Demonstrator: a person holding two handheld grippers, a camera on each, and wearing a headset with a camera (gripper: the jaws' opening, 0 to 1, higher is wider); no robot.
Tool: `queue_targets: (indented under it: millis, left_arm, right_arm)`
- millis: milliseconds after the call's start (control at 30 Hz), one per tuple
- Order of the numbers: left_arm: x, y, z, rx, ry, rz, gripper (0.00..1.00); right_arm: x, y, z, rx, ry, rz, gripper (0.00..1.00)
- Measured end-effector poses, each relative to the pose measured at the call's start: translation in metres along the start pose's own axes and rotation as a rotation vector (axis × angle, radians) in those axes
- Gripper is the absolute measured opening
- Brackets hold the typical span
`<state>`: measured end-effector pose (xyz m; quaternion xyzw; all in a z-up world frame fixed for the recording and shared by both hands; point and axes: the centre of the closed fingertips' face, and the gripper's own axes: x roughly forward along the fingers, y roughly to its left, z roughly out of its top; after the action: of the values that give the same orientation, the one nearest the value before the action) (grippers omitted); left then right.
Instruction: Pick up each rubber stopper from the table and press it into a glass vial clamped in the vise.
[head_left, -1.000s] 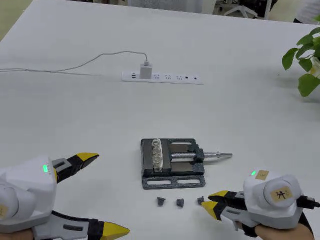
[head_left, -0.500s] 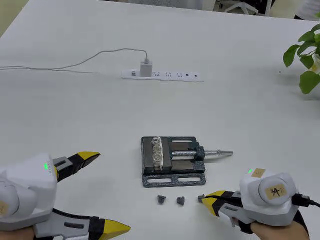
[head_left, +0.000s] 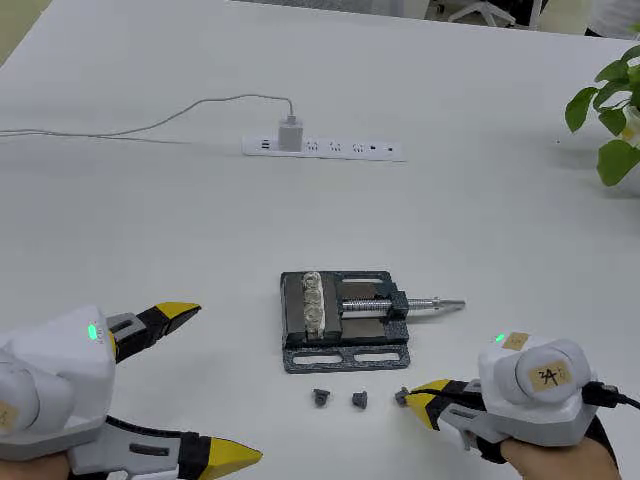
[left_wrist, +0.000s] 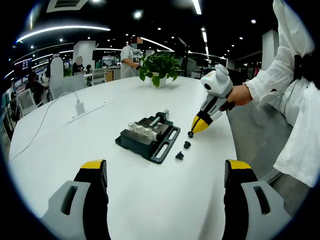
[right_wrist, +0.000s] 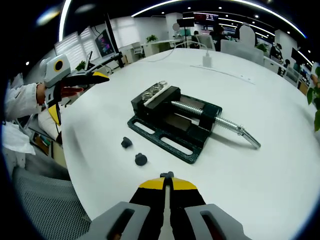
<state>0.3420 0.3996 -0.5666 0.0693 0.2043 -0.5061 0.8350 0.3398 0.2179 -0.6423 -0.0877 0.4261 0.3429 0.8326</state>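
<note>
A dark vise (head_left: 345, 322) stands mid-table with glass vials (head_left: 314, 300) clamped in a row in its jaws. Two black rubber stoppers (head_left: 321, 397) (head_left: 359, 400) lie loose in front of it. My right gripper (head_left: 412, 396) is low at the table, shut on a third stopper (head_left: 401, 396), which shows as a dark nub (right_wrist: 167, 174) at its tips. The vise (right_wrist: 175, 117) and the loose stoppers (right_wrist: 126, 142) (right_wrist: 141, 159) lie ahead of it. My left gripper (head_left: 210, 385) hovers wide open at the near left, holding nothing, facing the vise (left_wrist: 150, 135).
A white power strip (head_left: 325, 150) with a plugged charger and cable lies at the back. A potted plant (head_left: 610, 110) stands at the far right. The vise's screw handle (head_left: 435, 303) sticks out to the right. Bare white table surrounds the vise.
My right gripper's jaws have closed on the rightmost stopper, having been open beside it a second ago. The left gripper has stayed in place, open.
</note>
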Motion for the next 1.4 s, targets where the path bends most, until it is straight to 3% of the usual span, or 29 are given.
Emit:
queue_targets:
  millis: [400, 600, 833, 1067, 1333, 1400]
  left_arm:
    - [0.002, -0.005, 0.006, -0.003, -0.009, 0.003, 0.97]
    - [0.003, -0.010, 0.014, 0.001, -0.022, 0.000, 0.95]
    - [0.005, -0.015, 0.042, 0.022, -0.075, 0.025, 0.90]
    - [0.008, -0.020, 0.069, 0.035, -0.126, 0.073, 0.79]
    - [0.013, -0.031, 0.097, 0.079, -0.169, 0.090, 0.64]
    - [0.014, -0.034, 0.104, 0.064, -0.185, 0.086, 0.62]
  right_arm:
    - [-0.003, -0.003, 0.001, 0.020, -0.009, -0.022, 0.00]
    - [-0.014, 0.002, 0.012, 0.017, -0.042, -0.020, 0.00]
    - [-0.036, 0.010, 0.039, 0.008, -0.111, -0.034, 0.00]
    - [-0.059, 0.020, 0.069, 0.025, -0.196, -0.063, 0.00]
    - [-0.082, 0.041, 0.103, 0.034, -0.295, -0.059, 0.00]
    - [-0.088, 0.045, 0.109, 0.024, -0.311, -0.068, 0.00]
